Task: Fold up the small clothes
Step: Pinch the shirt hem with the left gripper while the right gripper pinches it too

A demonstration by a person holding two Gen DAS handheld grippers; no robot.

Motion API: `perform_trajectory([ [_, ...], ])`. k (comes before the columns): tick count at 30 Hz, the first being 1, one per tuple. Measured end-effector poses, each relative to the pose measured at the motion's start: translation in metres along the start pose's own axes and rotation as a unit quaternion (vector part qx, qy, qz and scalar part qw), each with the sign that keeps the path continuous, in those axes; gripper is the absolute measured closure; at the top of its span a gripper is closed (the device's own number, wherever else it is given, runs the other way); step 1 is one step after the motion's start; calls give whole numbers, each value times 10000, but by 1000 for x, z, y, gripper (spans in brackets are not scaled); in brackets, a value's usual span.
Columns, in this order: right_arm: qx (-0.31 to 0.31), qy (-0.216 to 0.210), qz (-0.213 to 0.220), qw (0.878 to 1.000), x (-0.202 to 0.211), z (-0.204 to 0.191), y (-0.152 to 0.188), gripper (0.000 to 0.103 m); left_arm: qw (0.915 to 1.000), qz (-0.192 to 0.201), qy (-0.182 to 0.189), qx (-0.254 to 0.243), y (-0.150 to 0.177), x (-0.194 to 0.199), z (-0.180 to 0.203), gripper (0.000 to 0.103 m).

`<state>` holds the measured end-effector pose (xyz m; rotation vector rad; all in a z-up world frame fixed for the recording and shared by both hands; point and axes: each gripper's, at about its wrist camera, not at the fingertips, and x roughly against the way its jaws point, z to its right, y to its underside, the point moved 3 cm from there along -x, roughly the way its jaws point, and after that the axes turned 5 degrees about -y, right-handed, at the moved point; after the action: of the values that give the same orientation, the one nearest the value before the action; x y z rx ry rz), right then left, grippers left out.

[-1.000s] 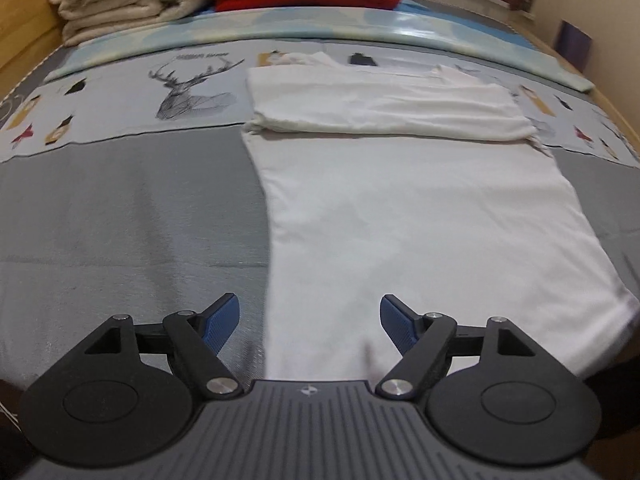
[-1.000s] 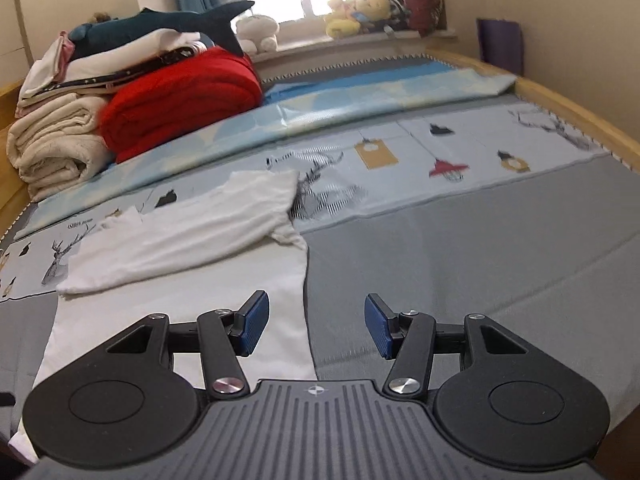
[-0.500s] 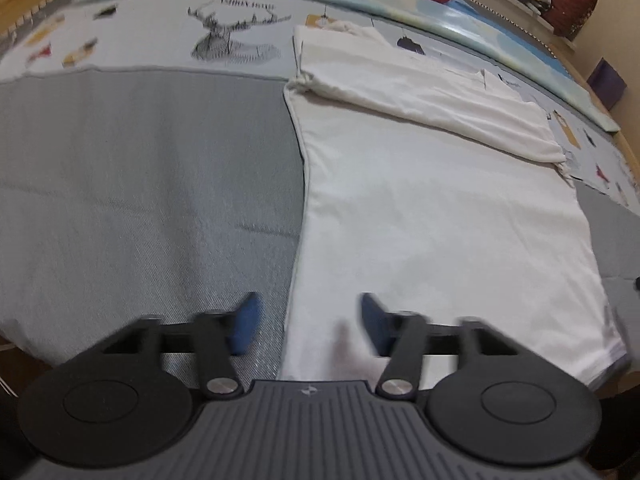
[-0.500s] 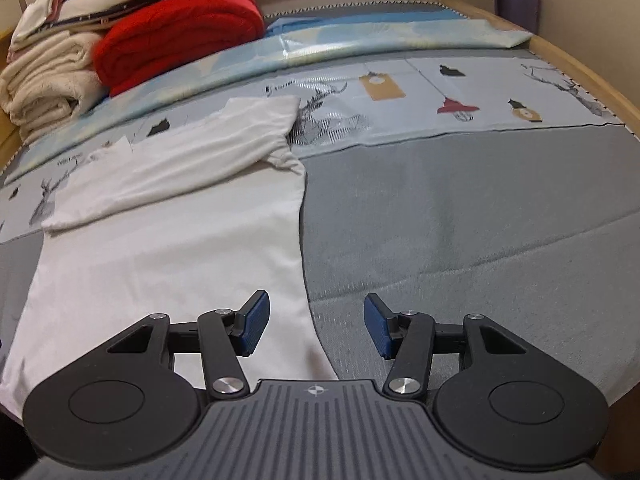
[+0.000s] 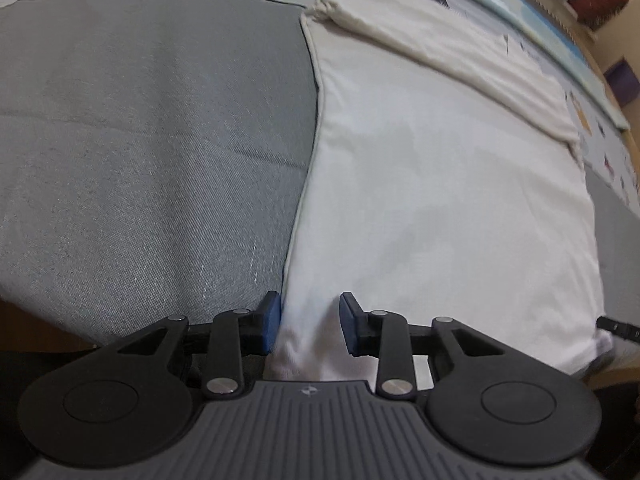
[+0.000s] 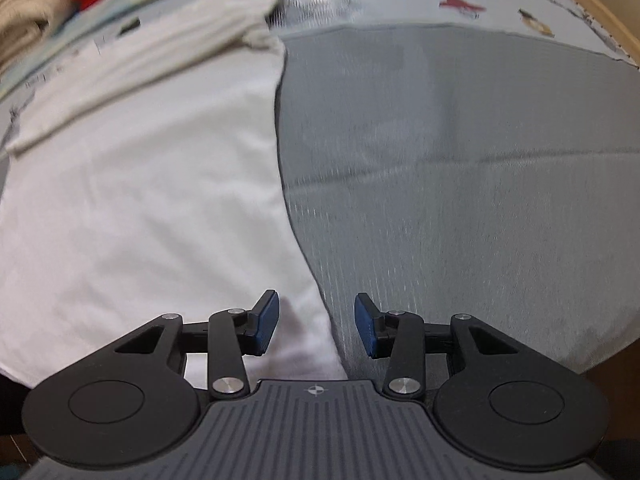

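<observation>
White cotton T-shirt (image 5: pixel 440 200) lies flat on a grey bedspread (image 5: pixel 140 140), its top part folded down in a band, its hem at the bed's near edge. Left gripper (image 5: pixel 308 326) is closing over the shirt's near-left corner, cloth between the blue pads but not yet pinched. Right gripper (image 6: pixel 316 326) is closing astride the near-right corner, cloth between its pads too.

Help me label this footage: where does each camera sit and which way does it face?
Left wrist: on the left gripper, pitched steeply down at the white shirt's near left corner; jaws closing with the hem between them.
Right wrist: on the right gripper, facing down at the near right corner; jaws closing.
Shared: shirt, grey bedspread.
</observation>
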<state>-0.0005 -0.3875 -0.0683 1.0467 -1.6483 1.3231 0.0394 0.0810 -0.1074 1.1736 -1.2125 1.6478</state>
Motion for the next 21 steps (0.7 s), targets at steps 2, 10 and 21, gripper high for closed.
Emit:
perform_trajectory([
  [2,101,31,-95,9999,-3,-1,3,59,10000,2,-46,-89,1,-1,1,69],
  [10,377,-179,-70,9991,0,-11,6,98,9995,170,-70,-257,0,4,3,96],
  [21,362,-211,-160,9990,-1,-11,7,94,9993,-42,-131,-351,1,-1,7,92],
])
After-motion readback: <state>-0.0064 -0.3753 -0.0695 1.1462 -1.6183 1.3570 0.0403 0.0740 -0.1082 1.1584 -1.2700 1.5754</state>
